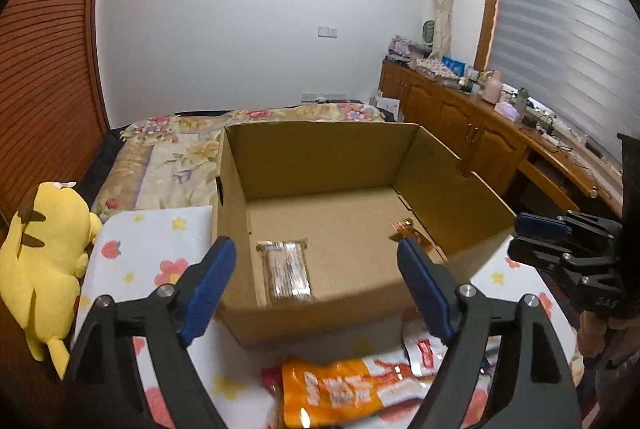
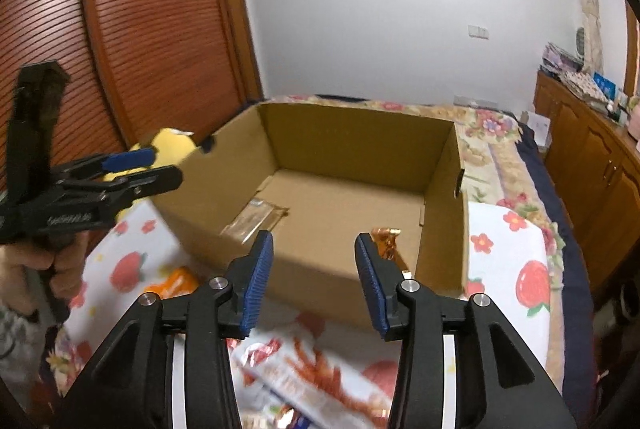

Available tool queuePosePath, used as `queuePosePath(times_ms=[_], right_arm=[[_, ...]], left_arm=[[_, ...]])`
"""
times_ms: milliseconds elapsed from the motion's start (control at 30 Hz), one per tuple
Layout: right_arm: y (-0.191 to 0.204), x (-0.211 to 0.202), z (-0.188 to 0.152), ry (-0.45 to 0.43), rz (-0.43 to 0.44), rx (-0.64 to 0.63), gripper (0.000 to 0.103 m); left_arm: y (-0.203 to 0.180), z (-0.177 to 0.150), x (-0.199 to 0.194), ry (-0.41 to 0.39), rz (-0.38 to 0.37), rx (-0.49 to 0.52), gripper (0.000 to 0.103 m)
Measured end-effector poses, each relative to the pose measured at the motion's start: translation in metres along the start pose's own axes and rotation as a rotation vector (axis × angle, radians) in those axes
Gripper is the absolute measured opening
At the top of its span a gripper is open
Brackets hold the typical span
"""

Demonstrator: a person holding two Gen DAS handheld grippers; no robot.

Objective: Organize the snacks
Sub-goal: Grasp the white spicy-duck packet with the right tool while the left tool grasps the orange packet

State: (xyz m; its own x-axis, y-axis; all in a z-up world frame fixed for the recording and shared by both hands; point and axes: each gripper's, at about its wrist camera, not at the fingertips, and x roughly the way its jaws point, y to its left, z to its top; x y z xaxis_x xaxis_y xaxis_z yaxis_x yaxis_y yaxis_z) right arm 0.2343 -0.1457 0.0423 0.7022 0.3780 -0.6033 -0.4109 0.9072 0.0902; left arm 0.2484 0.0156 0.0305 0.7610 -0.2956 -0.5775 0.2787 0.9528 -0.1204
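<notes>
An open cardboard box (image 1: 332, 153) stands on the bed; it also shows in the right wrist view (image 2: 352, 145). Inside lie a clear-wrapped brown snack pack (image 1: 287, 271) at the left and an orange-gold wrapped snack (image 1: 408, 229) at the right; both show in the right wrist view, the pack (image 2: 256, 217) and the gold snack (image 2: 385, 243). An orange snack bag (image 1: 340, 393) and a white-red bag (image 2: 320, 377) lie in front of the box. My left gripper (image 1: 316, 269) is open and empty above the box's near wall. My right gripper (image 2: 314, 269) is open and empty, also near the front wall.
A yellow plush toy (image 1: 44, 249) lies left of the box. The bed has a floral cover (image 1: 160, 165) and a fruit-print cloth (image 2: 516, 269). A wooden cabinet (image 1: 472, 125) with clutter runs along the right; a wooden louvred wardrobe (image 2: 160, 29) stands at the left.
</notes>
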Motion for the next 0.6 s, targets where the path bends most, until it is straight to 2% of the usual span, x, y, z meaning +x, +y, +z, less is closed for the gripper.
queuePosePath(times_ms=[200, 600], right_arm=[[0.002, -0.022, -0.036, 0.016, 0.03, -0.016, 0.046], [-0.005, 0.016, -0.088, 0.185, 0.024, -0.056, 0.046]], left_arm=[[-0.009, -0.034, -0.018, -0.014, -0.013, 0.026, 0.084], [-0.024, -0.08, -0.017, 0.036, -0.028, 0.036, 0.084]])
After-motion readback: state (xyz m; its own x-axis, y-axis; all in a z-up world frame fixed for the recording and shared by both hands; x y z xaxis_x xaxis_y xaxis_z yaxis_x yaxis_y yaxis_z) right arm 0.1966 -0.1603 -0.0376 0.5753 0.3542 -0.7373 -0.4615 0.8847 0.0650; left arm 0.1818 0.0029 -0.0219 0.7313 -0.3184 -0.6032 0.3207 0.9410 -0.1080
